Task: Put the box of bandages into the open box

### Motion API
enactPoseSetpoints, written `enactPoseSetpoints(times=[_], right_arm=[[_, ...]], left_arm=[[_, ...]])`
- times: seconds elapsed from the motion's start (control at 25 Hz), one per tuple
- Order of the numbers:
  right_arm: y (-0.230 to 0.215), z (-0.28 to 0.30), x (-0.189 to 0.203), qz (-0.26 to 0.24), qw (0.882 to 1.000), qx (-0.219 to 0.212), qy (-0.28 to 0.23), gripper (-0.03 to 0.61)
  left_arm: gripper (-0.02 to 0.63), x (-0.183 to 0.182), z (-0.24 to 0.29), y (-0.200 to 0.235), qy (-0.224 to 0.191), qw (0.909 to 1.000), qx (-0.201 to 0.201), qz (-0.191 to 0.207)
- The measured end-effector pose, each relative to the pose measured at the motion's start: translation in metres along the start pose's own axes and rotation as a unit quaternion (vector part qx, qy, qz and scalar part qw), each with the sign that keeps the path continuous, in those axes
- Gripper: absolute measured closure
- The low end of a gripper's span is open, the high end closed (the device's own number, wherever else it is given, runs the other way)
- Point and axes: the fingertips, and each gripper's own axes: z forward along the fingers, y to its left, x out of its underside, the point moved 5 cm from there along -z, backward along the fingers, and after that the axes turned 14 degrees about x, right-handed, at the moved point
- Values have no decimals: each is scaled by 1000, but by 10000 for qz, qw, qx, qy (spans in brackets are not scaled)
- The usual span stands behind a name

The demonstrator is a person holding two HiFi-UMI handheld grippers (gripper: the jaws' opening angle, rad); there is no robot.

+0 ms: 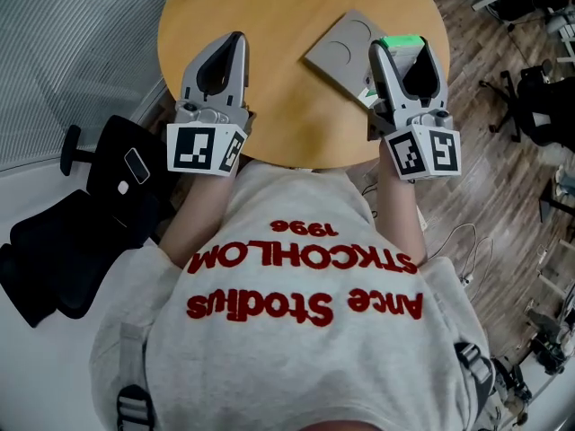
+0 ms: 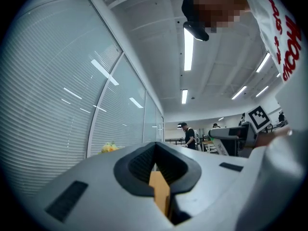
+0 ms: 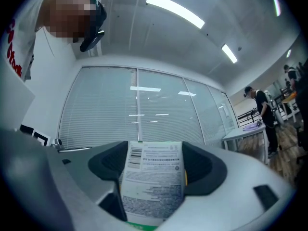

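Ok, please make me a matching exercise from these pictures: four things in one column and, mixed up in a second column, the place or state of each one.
Things:
1. left claw
2. right claw
3. grey box
4. black chair

Places or states:
A. on the floor beside the table
B. shut on the box of bandages
C. lies on the table, next to the right claw
D. shut, holding nothing

Pairs: 1-D, 2-B, 3-C, 4-A
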Motion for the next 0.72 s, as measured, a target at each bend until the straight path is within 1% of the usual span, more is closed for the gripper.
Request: enactPoseSetpoints(times=[0.12, 0.24, 0.36, 0.56, 0.72], right_arm=[[-13, -11, 0, -44, 9996, 261, -10, 219], [-30, -26, 0, -86, 9980, 626, -11, 219], [-46, -39, -2, -140, 9958, 902, -4, 219], [-75, -74, -9, -243, 9870, 1586, -18, 219], [-91, -89, -12, -270, 9813, 1903, -40, 219]], left_arm=[[607, 7, 10, -6, 26, 9997, 210, -79], [607, 15, 23, -16, 56, 9985, 521, -180], [607, 22, 38, -25, 59, 9967, 761, -259], [607, 28, 69, -50, 22, 9901, 1338, -411], [607, 32, 87, -64, 21, 9856, 1617, -488]])
